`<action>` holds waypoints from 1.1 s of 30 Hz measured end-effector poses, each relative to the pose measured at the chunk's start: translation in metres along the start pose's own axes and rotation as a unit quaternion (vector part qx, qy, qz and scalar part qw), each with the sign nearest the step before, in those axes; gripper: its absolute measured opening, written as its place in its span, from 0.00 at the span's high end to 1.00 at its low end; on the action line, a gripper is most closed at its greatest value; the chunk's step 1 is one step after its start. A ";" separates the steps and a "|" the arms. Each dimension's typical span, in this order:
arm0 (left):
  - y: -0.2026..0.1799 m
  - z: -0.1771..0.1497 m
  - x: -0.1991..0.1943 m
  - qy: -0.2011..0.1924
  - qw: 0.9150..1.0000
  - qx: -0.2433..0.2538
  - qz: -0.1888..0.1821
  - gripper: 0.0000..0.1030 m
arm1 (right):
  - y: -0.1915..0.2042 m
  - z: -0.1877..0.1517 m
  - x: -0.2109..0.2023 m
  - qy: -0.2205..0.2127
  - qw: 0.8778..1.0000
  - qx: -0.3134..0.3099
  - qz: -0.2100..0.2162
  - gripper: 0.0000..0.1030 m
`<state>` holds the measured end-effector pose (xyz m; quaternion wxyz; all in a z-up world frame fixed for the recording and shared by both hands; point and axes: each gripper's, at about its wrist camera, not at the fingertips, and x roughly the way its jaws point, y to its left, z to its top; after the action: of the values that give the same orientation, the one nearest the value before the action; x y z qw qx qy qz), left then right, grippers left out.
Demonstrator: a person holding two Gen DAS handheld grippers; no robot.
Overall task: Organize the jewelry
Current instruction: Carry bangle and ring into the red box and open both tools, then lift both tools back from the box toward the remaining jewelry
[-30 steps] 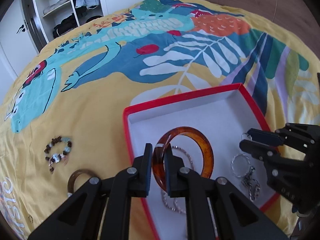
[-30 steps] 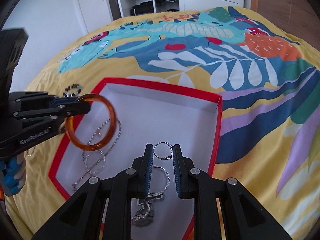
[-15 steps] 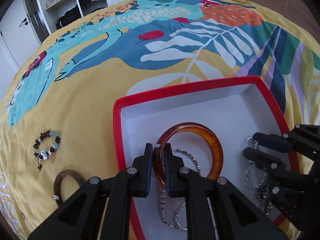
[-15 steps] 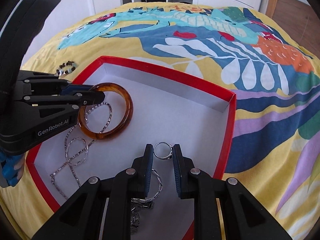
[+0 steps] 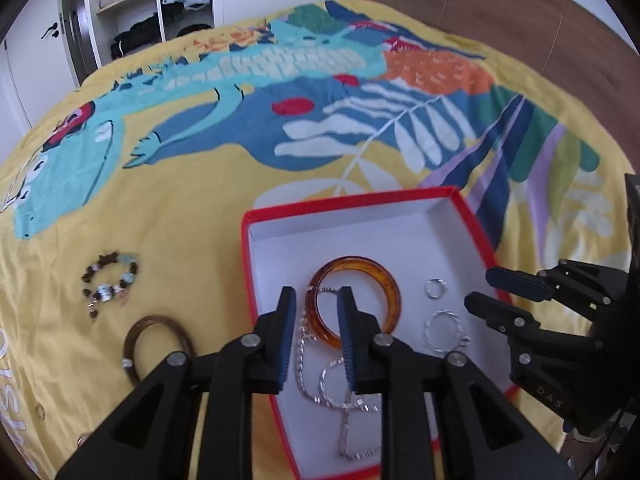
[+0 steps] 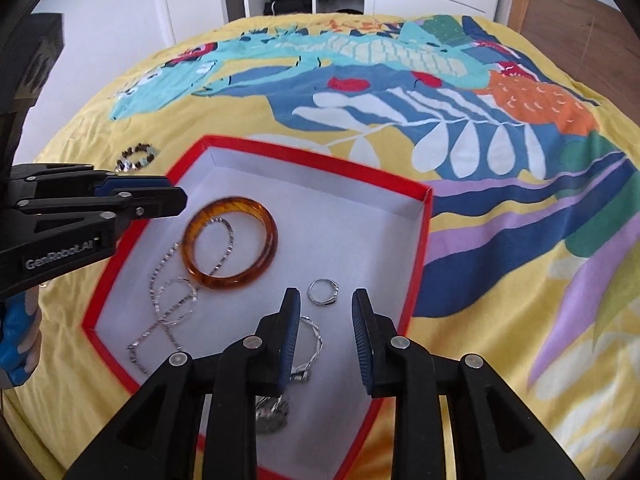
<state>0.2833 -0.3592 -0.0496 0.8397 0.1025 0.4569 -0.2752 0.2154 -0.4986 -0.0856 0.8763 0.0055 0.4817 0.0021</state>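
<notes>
Yellow patterned bedspread point(image 5: 192, 200) is carrying the red box point(image 5: 360, 205), now holding the amber bangle point(image 5: 354, 300), silver chains point(image 6: 168, 312) and ring point(image 6: 323, 291). Both grippers, left point(image 5: 316, 300) and right point(image 6: 324, 304), are hovering with jaws spread, gripping nothing. Next seems the brown bangle point(image 5: 158, 342) and beaded bracelet point(image 5: 110, 288), lying left of the box.

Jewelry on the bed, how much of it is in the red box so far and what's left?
Done: the amber bangle, silver ring and silver chains lie inside the red box. In hand: nothing; the left gripper and right gripper are both open above the box. Left: the beaded bracelet and brown bangle lie on the bedspread.
</notes>
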 end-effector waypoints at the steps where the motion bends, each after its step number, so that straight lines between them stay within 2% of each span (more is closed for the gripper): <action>1: 0.001 -0.001 -0.012 -0.006 1.000 -0.002 -0.003 0.79 | 0.002 0.000 -0.009 -0.004 1.000 0.002 -0.003 0.72; 9: 0.022 -0.019 -0.112 -0.050 0.999 0.003 0.023 0.79 | 0.028 0.000 -0.096 -0.059 0.998 0.009 -0.004 0.71; 16: 0.064 -0.047 -0.198 -0.077 0.995 -0.008 0.065 0.79 | 0.064 -0.005 -0.164 -0.103 0.995 0.000 0.009 0.71; 19: 0.084 -0.061 -0.233 -0.094 0.992 -0.020 0.084 0.79 | 0.079 -0.009 -0.189 -0.120 0.993 -0.003 0.017 0.71; 24: 0.113 -0.087 -0.284 -0.119 0.985 -0.048 0.111 0.71 | 0.104 -0.015 -0.227 -0.148 0.989 -0.013 0.026 0.71; 33: 0.144 -0.130 -0.360 -0.164 0.975 -0.078 0.131 0.70 | 0.153 -0.027 -0.283 -0.189 0.980 -0.037 0.044 0.70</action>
<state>0.1154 -0.0518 0.1626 0.9374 0.0489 0.3154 -0.1394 0.0408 -0.3479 0.1403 0.9501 -0.0054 0.3067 0.0575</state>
